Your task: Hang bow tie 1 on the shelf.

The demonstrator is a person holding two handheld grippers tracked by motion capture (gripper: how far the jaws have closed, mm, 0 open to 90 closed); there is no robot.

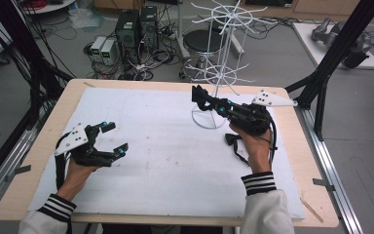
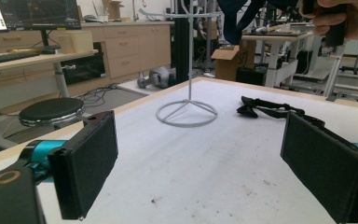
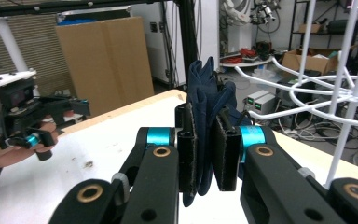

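Near the left edge of the table, the left gripper rests low over the white mat, held by the person's left hand. Its two jaws stand wide apart and hold nothing; in the left gripper view the bare mat lies between the two black pads.

Toward the far right corner of the mat, the white wire rack stands upright on its round base ring. Just beside this ring, on the near side, a black strap lies flat on the mat; in the left gripper view it lies to the right of the ring.

The right gripper, held by the right hand, points toward the far edge of the table and is raised close to the rack's base and post. Its jaws are pressed together on a dark blue cloth. In the right gripper view the folded cloth stands up between the pads and rises above them, and a little of it hangs below. The white arms of the rack are to the right of the cloth, near it, but I cannot tell if they touch.
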